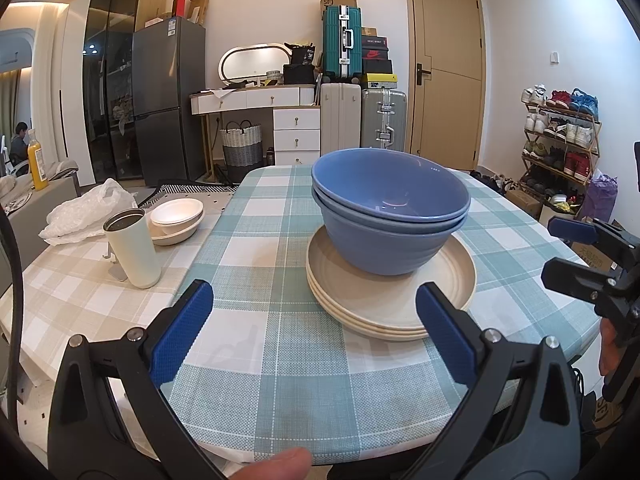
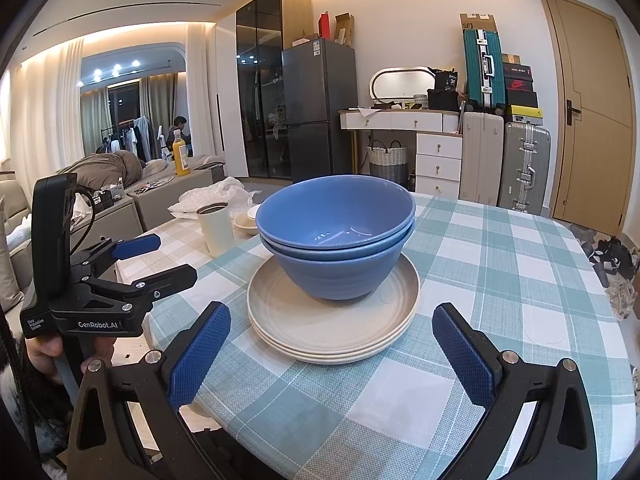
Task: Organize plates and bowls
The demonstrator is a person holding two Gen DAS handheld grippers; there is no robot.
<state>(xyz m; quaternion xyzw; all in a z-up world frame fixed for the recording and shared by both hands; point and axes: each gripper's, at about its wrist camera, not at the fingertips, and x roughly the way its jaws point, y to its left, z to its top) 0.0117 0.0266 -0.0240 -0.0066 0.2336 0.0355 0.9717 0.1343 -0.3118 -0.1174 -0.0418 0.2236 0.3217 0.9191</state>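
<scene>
While both tools hang back at the near edge of the checked table [image 2: 500, 264], nothing is gripped: the left gripper [image 1: 314, 330] has its jaws spread wide and empty, and the right gripper [image 2: 332, 354] the same. Ahead of and between the right jaws sits the stack: two nested blue bowls [image 2: 340, 240] on a pile of cream plates [image 2: 332, 320]. From the left jaws it lies ahead, toward the right finger. Beyond the left finger, well apart: a white tumbler [image 1: 134, 248] and small pale dishes [image 1: 178, 220]. Judgement: stacking looks done or nearly so; this reads as the pull-back step. Any next move, perhaps fetching those side dishes, calls for a rim approach with jaws kept wide.
</scene>
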